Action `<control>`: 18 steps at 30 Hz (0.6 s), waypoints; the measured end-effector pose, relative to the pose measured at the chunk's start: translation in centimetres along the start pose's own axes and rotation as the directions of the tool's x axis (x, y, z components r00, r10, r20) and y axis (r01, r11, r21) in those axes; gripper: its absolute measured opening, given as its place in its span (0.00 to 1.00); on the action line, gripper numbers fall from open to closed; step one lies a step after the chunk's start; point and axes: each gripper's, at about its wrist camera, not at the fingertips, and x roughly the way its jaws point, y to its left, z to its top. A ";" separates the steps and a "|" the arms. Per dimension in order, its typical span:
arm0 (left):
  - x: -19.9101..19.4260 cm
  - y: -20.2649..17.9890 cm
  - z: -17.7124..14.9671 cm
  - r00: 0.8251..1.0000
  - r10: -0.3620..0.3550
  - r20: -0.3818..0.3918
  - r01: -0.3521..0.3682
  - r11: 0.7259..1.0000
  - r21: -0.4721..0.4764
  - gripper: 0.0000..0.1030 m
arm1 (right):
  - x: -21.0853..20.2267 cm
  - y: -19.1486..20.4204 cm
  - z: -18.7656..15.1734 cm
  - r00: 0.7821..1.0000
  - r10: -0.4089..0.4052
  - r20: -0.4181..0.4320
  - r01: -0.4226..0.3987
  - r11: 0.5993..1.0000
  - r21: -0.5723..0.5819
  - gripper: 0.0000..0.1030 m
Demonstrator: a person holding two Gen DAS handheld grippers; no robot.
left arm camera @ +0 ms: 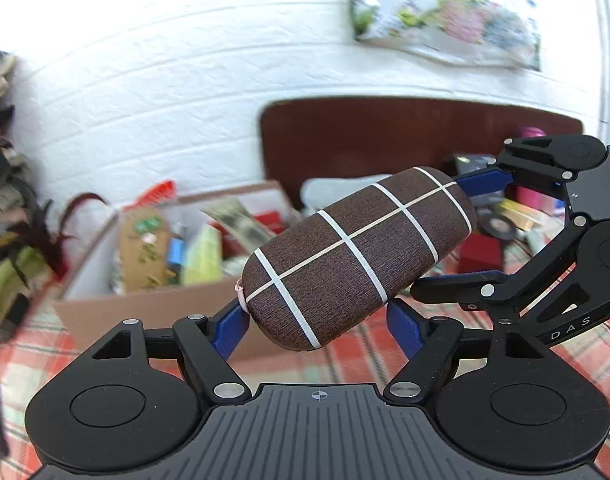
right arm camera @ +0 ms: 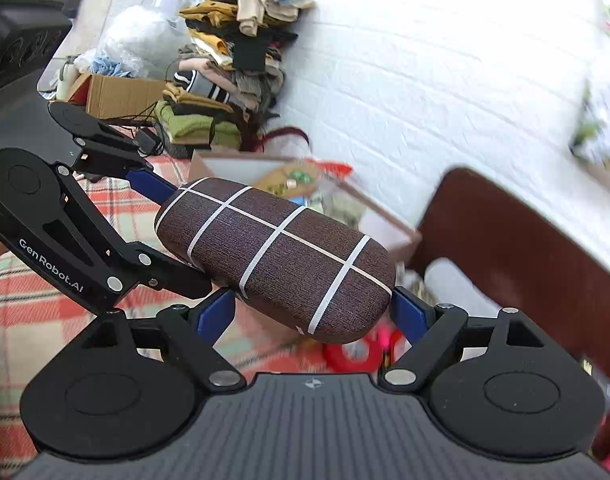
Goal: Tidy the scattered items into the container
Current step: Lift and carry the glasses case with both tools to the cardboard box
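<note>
We hold a brown fabric-textured oblong case with white grid lines (left arm camera: 357, 258) in the air between us. Our left gripper (left arm camera: 319, 326) clamps one end with its blue fingers (left arm camera: 231, 330), and our right gripper (right arm camera: 313, 312) clamps the other end. Below lies the red-and-white plaid bedspread (left arm camera: 385, 356). Further off stands the open cardboard box (left arm camera: 145, 304), full of mixed items, near the white brick wall (left arm camera: 165, 100).
</note>
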 end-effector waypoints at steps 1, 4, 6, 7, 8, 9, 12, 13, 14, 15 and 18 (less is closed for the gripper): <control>0.2 0.8 0.5 1.000 0.004 0.005 -0.004 1.000 -0.006 0.75 | 0.6 -0.1 0.8 1.000 0.000 0.006 0.000 1.000 -0.010 0.84; 0.8 2.9 2.0 1.000 0.019 0.015 -0.019 1.000 -0.013 0.75 | 2.6 -0.7 3.0 1.000 -0.004 0.026 0.005 0.999 -0.035 0.84; 1.8 4.2 3.1 0.999 0.028 0.023 -0.028 1.000 -0.013 0.75 | 4.0 -1.2 4.2 0.999 -0.013 0.045 0.015 0.998 -0.056 0.84; 2.4 4.9 3.6 0.999 0.027 0.024 -0.026 0.999 -0.021 0.75 | 4.7 -1.6 4.7 0.998 -0.016 0.055 0.020 0.998 -0.066 0.84; 3.0 5.6 4.2 0.999 0.025 0.023 -0.024 0.999 -0.029 0.75 | 5.6 -2.1 5.2 0.998 -0.018 0.057 0.022 0.997 -0.070 0.84; 3.7 6.3 4.8 1.000 0.021 0.019 -0.021 0.999 -0.037 0.75 | 6.4 -2.5 5.7 0.998 -0.020 0.059 0.024 0.997 -0.074 0.84; 5.7 8.3 6.3 1.000 0.025 0.012 -0.024 0.999 -0.043 0.75 | 9.0 -3.7 7.0 0.997 -0.033 0.063 0.039 0.995 -0.092 0.84; 6.4 8.9 6.8 1.000 0.026 0.012 -0.026 0.999 -0.042 0.75 | 9.9 -4.0 7.3 0.997 -0.037 0.065 0.043 0.994 -0.097 0.84; 7.0 9.4 7.3 1.000 0.025 0.011 -0.025 0.999 -0.040 0.75 | 10.8 -4.5 7.6 0.997 -0.038 0.065 0.044 0.995 -0.095 0.84; 7.7 10.0 7.7 1.000 0.022 0.009 -0.022 0.999 -0.039 0.75 | 11.6 -5.0 7.8 0.997 -0.039 0.066 0.045 0.995 -0.092 0.84; 10.1 11.4 8.5 1.000 0.009 -0.008 -0.010 0.999 -0.036 0.75 | 14.0 -6.2 8.1 0.997 -0.045 0.058 0.049 0.996 -0.079 0.84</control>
